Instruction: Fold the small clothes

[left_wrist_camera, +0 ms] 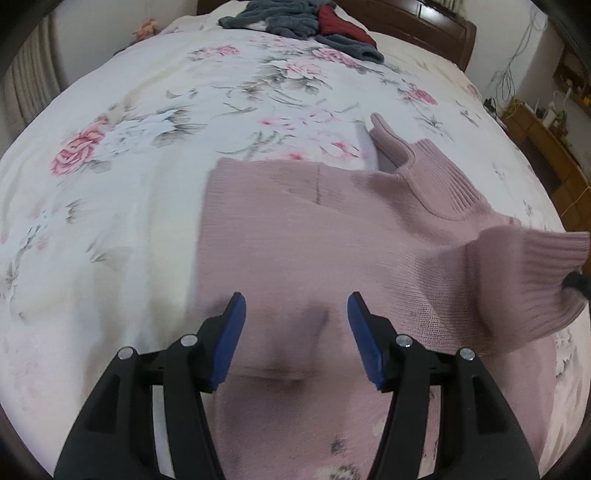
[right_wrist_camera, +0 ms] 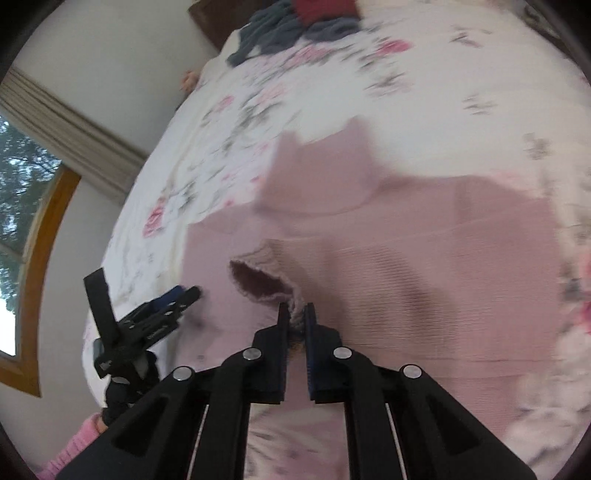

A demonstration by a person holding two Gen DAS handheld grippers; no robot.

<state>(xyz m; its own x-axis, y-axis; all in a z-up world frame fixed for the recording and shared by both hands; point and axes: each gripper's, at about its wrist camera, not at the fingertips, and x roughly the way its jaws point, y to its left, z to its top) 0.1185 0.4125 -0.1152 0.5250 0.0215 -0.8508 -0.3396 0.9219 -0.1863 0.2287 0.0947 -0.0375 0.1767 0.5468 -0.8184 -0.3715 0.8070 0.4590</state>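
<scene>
A dusty-pink knit sweater (left_wrist_camera: 306, 236) lies spread on the floral bedspread (left_wrist_camera: 147, 110). Its ribbed collar (left_wrist_camera: 439, 181) points to the far right. My left gripper (left_wrist_camera: 295, 306) hovers open just above the sweater's body, with nothing between its blue pads. In the right wrist view my right gripper (right_wrist_camera: 296, 314) is shut on the ribbed sleeve cuff (right_wrist_camera: 266, 277), lifted over the sweater (right_wrist_camera: 424, 258). That raised cuff (left_wrist_camera: 532, 280) shows at the right edge of the left wrist view. The left gripper (right_wrist_camera: 181, 295) also appears at the left of the right wrist view.
A heap of grey and dark red clothes (left_wrist_camera: 295, 18) lies at the head of the bed by the wooden headboard (left_wrist_camera: 436, 22). Wooden furniture (left_wrist_camera: 546, 147) stands to the right. A window with a curtain (right_wrist_camera: 55, 122) is on the left. A pink sleeve (right_wrist_camera: 74, 446) shows low.
</scene>
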